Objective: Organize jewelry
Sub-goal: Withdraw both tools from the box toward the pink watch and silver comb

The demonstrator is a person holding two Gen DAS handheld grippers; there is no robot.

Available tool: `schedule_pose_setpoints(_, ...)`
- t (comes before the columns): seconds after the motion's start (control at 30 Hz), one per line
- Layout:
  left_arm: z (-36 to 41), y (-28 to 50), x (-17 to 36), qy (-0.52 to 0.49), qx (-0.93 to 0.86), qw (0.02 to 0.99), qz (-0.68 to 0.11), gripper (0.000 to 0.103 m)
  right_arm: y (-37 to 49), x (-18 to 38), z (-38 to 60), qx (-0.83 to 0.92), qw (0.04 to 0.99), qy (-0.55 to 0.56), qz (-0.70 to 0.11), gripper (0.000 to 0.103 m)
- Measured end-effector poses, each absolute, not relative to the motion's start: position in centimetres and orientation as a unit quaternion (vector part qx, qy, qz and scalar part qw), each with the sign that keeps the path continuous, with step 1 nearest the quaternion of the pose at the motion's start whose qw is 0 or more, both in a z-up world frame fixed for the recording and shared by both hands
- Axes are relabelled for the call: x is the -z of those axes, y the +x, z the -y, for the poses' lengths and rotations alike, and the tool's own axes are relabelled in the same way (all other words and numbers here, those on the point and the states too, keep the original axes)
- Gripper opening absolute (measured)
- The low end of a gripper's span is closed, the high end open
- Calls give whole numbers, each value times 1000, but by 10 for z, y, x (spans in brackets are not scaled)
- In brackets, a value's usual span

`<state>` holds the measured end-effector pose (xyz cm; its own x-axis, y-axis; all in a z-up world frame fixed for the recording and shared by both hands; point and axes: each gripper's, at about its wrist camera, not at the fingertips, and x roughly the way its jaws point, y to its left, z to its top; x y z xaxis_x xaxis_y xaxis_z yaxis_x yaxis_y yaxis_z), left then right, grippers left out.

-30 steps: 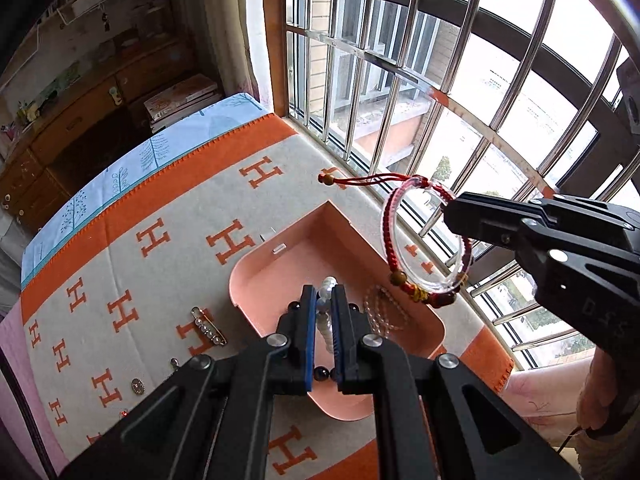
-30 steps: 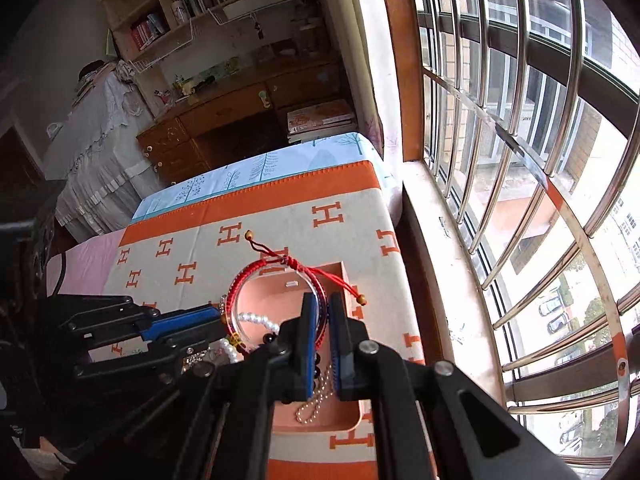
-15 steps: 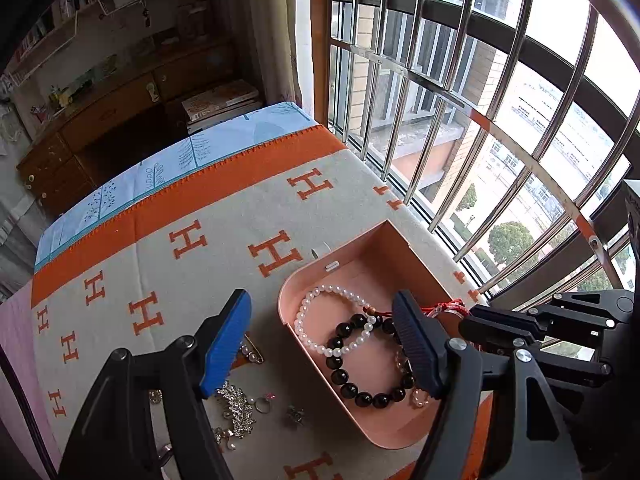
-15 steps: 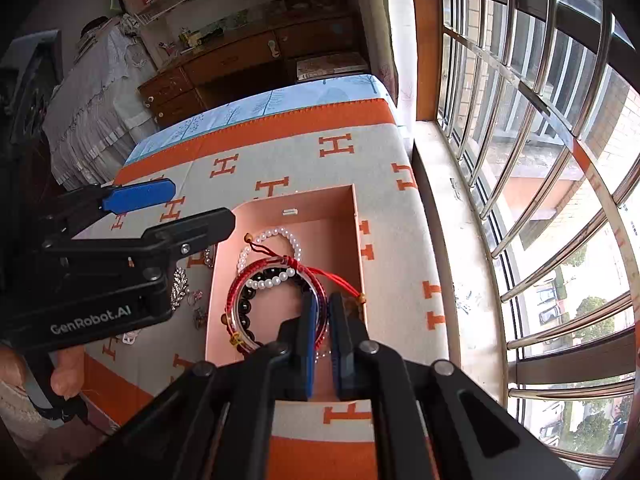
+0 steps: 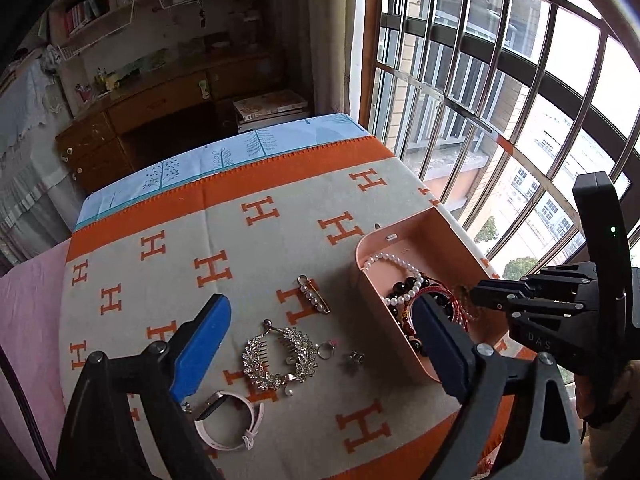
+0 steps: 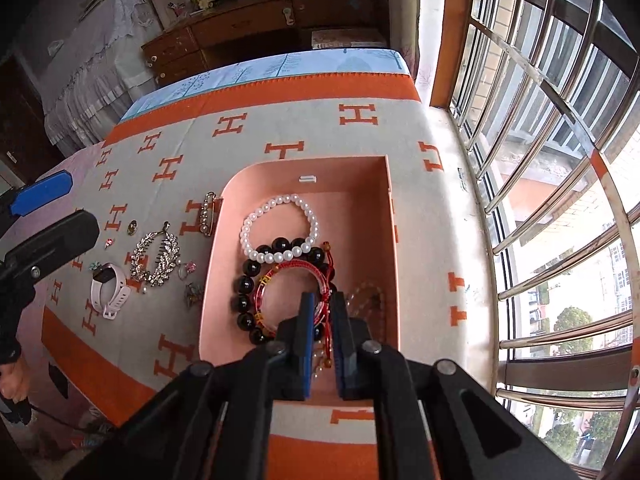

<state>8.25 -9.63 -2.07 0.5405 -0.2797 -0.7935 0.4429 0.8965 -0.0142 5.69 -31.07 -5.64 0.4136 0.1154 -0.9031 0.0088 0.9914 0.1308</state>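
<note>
Bare blanket (image 5: 248, 240) behind the comb (image 5: 280, 354) is free; window bars (image 6: 560, 140) crowd the box (image 6: 390, 216)

My count: one pink box (image 6: 390, 216) holding four bracelets (image 6: 280, 232), and on the blanket one hair comb (image 5: 276, 354), one pearl pin (image 5: 314, 294), one watch (image 5: 230, 420).

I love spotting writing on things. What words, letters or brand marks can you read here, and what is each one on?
"H", large orange letters repeated all over the blanket.
"DAS", embossed on the black body of the right claw; it may run on out of sight.
Spines of the books on the wall shelf: too small to read.
</note>
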Motion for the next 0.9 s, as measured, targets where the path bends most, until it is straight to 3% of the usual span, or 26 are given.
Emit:
schedule_pose_setpoints(0.4, -6, 54, -13, 28, 131, 899, -416, 92, 30, 18, 273, -73, 861, 49, -501, 10)
schedule_pose_setpoints(0.57, -40, 43, -13, 14, 99, 905, -413, 93, 23, 4, 252, -94, 870, 36, -483, 30)
schedule_pose_setpoints(0.9, -82, 30, 46, -13, 78, 880, -469, 94, 19, 1, 197, -146, 869, -13, -473, 30)
